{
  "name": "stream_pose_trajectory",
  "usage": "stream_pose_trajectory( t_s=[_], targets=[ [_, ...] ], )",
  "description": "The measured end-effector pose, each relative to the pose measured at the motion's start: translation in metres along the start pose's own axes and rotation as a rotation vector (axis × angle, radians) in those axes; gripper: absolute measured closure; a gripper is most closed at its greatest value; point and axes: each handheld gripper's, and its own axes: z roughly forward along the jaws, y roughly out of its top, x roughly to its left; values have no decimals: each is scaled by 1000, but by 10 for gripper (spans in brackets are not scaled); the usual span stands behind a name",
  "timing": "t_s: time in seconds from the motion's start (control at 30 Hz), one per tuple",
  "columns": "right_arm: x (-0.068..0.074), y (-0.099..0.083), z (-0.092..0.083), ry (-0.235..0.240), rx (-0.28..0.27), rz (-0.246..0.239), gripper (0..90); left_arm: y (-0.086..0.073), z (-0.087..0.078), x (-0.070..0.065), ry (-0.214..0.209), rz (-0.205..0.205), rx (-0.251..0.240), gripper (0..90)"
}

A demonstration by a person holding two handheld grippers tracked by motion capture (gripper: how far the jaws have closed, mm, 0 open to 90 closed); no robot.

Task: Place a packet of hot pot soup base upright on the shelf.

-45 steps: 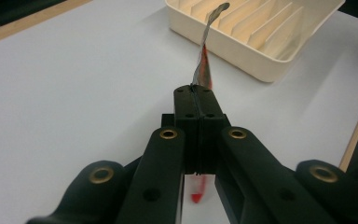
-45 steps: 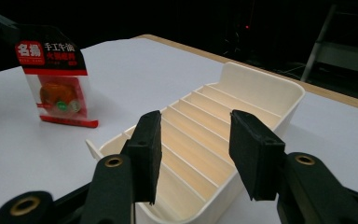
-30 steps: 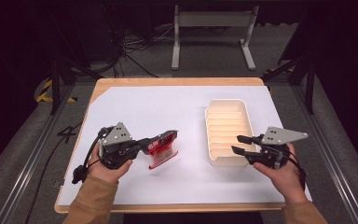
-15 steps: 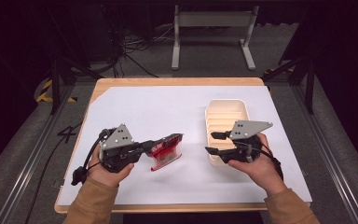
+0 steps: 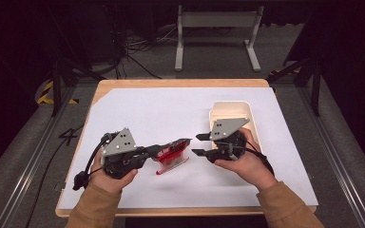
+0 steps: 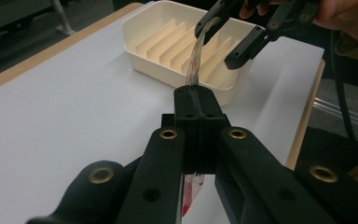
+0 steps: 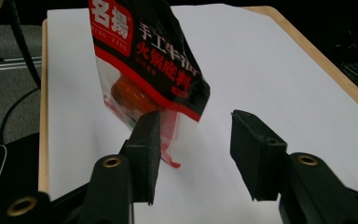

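Sauce packet [image 5: 172,153] clenched in left tongs [image 5: 164,151], right tongs [image 5: 198,144] released, closing, white-covered table [image 5: 147,109], dark room

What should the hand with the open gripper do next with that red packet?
Probably ease the right gripper forward and close on the packet. Its jaws stand open just short of the free end, while the left gripper clamps the other end.

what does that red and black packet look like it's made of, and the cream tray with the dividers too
Sauce packet: looks like thin flexible plastic film, glossy, with a printed red and black face and a clear part that shows orange contents; it creases and catches light. Divider tray: appears to be rigid moulded plastic, cream, smooth with a soft sheen and rounded corners; it could be another moulded material.
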Motion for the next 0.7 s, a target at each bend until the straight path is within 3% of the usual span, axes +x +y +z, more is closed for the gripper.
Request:
stream_pose_trajectory(
  t_s=[0.13, 0.27, 0.7],
  targets=[
    [2, 6, 4, 21, -10, -15, 563, 1, 1, -3, -5, 10, -7, 900],
    [4, 16, 11, 62, -4, -40, 644, 3, 1, -7, -14, 24, -15, 900],
    [3, 26, 16, 95, -6, -81, 713, 1, -4, -4, -2, 23, -51, 900]
  ],
)
